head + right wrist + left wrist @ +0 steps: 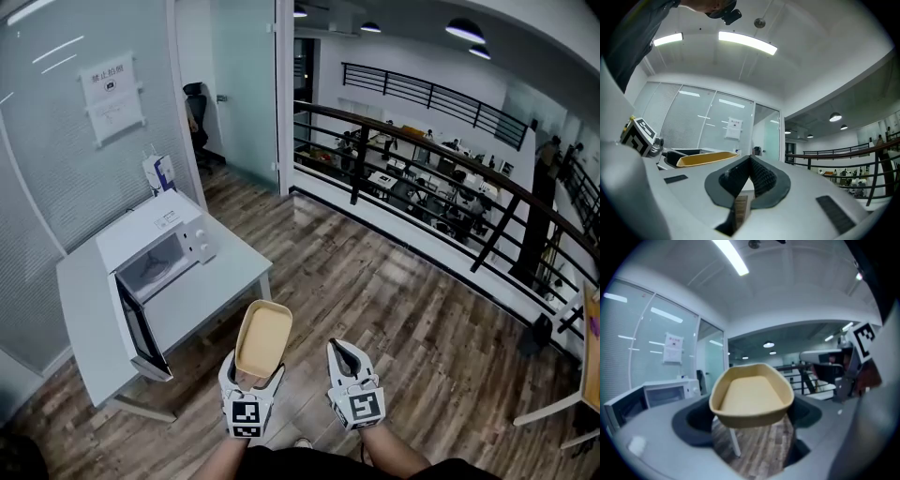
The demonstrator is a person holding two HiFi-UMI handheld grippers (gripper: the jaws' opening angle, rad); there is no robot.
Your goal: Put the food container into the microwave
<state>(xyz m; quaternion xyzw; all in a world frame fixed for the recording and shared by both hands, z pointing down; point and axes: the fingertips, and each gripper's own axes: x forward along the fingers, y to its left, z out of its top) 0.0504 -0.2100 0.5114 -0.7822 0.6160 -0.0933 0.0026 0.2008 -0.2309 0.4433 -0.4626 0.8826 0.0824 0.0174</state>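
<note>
From above, the left gripper (251, 377) holds the one container (262, 336) by its near edge. It hangs over the floor, well apart from the one microwave (155, 251), which stands with its door open on a table (220, 286).

Left gripper view: the jaws clamp the container, which is probably empty. It should travel level, straight to the opening.

Right gripper view: the second gripper (750, 174) is closed on nothing.

The microwave (157, 242) has its door (141, 328) swung wide, so the cavity is open from the front; the door itself sticks out at the left of this opening. Between the table (220, 281) and the food container (262, 337) in the left gripper (251, 380) there is only bare wooden floor (375, 300).
</note>
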